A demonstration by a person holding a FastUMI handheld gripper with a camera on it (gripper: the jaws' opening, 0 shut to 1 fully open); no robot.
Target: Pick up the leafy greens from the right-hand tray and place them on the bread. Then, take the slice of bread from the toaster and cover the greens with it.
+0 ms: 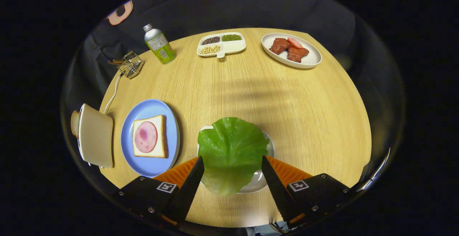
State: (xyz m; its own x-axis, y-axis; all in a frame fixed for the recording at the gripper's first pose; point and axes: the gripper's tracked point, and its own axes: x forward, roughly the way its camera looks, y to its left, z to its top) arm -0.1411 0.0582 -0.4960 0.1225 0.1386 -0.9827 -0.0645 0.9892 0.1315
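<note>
1. Worktop (287,103): light wood grain, matt.
2. Leafy greens (231,153) between the spread claw (232,164) fingers: glossy, veined, crinkled.
3. White tray (260,182) beneath: smooth, glazed.
4. Blue plate (147,112) left of the claw: smooth, satin.
5. Bottle (159,46) far beyond: brushed metal, paper label.
6. Toaster (96,137): smooth matt casing.

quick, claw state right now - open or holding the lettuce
Claw: open, holding nothing; its fingers stand apart on either side of the lettuce, which lies on its tray.
</note>
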